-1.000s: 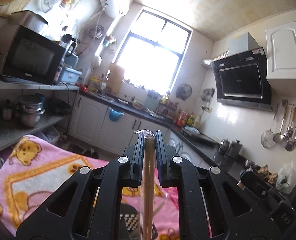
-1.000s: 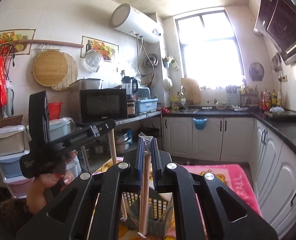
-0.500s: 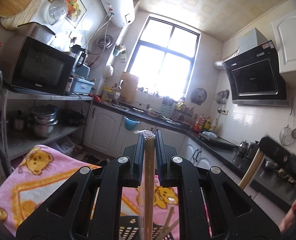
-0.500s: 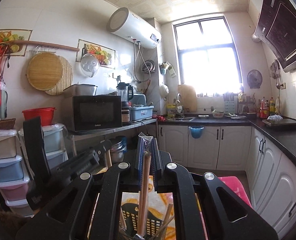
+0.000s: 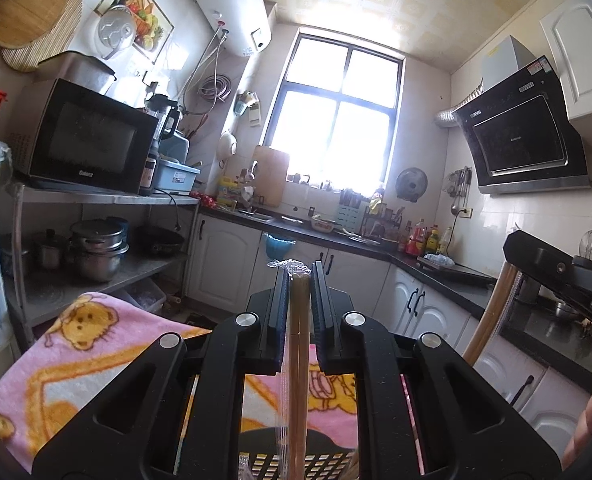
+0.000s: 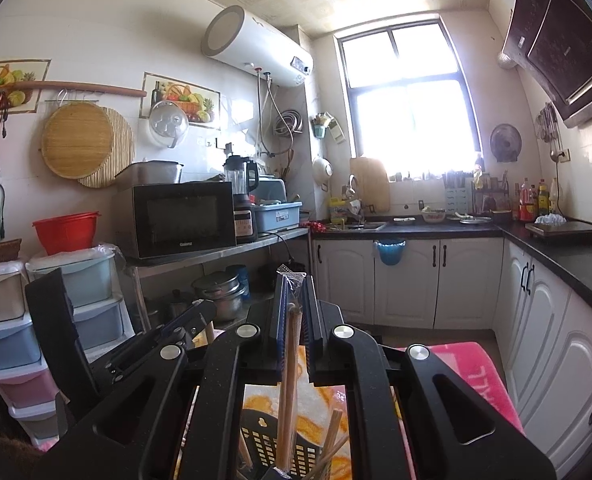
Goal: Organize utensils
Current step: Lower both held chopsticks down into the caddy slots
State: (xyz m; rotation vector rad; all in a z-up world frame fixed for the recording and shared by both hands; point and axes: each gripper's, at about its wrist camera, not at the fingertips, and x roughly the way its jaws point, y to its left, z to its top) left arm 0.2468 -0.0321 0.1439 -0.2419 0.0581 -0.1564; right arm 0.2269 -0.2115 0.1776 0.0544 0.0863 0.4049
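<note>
Two claws, each clamped on one wrapped chopstick pair: left claw (image 5: 299, 280) on pair (image 5: 298, 380), right claw (image 6: 292, 292) on pair (image 6: 288, 392). Both over one black basket (image 6: 264, 438); two loose sticks (image 6: 333, 428) inside.

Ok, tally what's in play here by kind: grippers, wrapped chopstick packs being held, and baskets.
Grippers: 2 (left gripper, right gripper)
Wrapped chopstick packs held: 2 (left pack, right pack)
Black basket: 1
Total: 5
</note>
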